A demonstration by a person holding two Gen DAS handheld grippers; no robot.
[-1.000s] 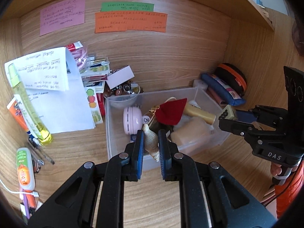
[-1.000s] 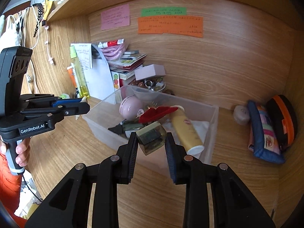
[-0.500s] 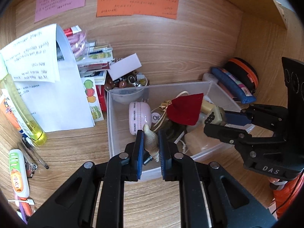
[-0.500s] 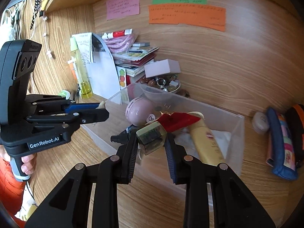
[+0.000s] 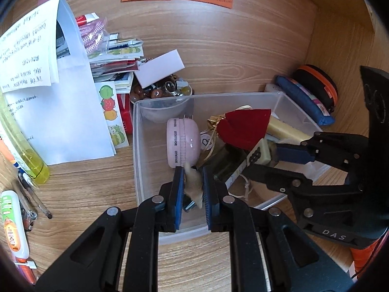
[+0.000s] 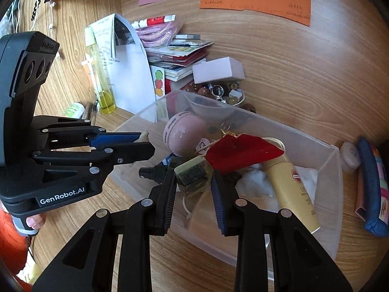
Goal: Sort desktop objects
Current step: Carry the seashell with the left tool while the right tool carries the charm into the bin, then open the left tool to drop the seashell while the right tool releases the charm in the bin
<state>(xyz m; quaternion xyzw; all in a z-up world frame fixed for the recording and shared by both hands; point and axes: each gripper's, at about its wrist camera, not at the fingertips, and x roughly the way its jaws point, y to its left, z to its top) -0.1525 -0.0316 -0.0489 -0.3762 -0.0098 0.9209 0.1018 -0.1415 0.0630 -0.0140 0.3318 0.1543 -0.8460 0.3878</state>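
seashell (image 5: 193,185) lower centre, pinched tight in left gripper (image 5: 192,182) over clear bin (image 5: 136,146) | mahjong tile (image 6: 193,174) mid-frame, clamped by right gripper (image 6: 193,182) above same bin | further back: pink round case (image 5: 181,143), red pouch (image 5: 244,127)

Wood-grain desk (image 5: 97,185); wooden back panel (image 6: 291,56)

both wrist views close above the clear bin (image 5: 243,96) (image 6: 336,160), angled down, facing the back wall
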